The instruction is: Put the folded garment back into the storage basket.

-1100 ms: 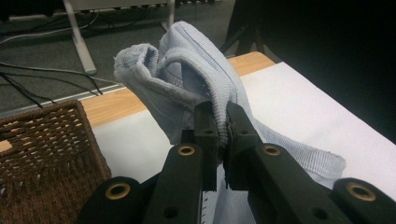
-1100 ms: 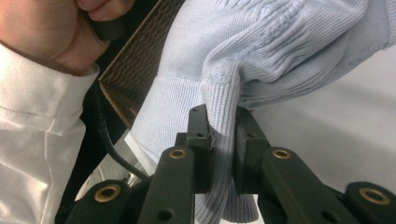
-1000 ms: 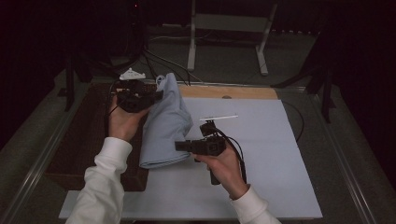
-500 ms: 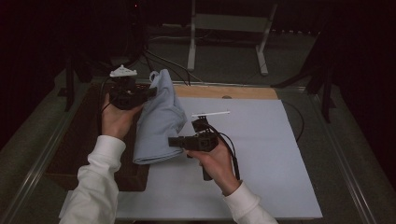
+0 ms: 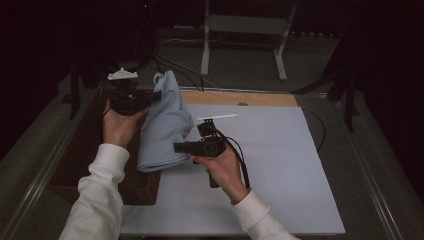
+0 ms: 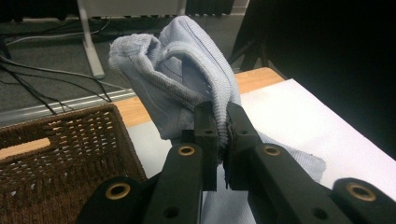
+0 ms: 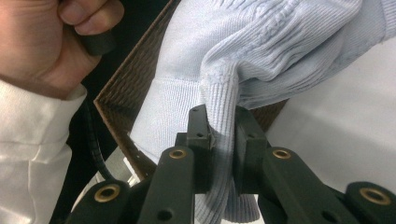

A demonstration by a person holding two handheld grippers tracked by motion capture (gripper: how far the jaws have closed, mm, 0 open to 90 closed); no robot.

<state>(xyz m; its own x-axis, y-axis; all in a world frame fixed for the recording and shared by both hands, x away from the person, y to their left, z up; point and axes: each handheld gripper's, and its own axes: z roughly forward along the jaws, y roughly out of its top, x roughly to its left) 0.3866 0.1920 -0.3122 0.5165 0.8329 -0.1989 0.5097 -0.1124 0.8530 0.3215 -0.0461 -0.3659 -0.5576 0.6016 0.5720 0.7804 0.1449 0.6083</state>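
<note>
left gripper (image 5: 155, 95): clamps sweater (image 5: 165, 125) edge | right gripper (image 5: 179, 147): clamps ribbed hem | basket (image 6: 60, 154): partly covered

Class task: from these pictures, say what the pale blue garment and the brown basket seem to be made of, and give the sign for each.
Pale blue garment: seemingly a soft knitted fabric, perhaps cotton or wool, matt; fine ribbed rows show along its edges, where each hand-held gripper pinches it.
Brown basket: apparently woven wicker or a similar fibre, matt dark brown; its interlaced strands and small gaps are plain in the left gripper view.
</note>
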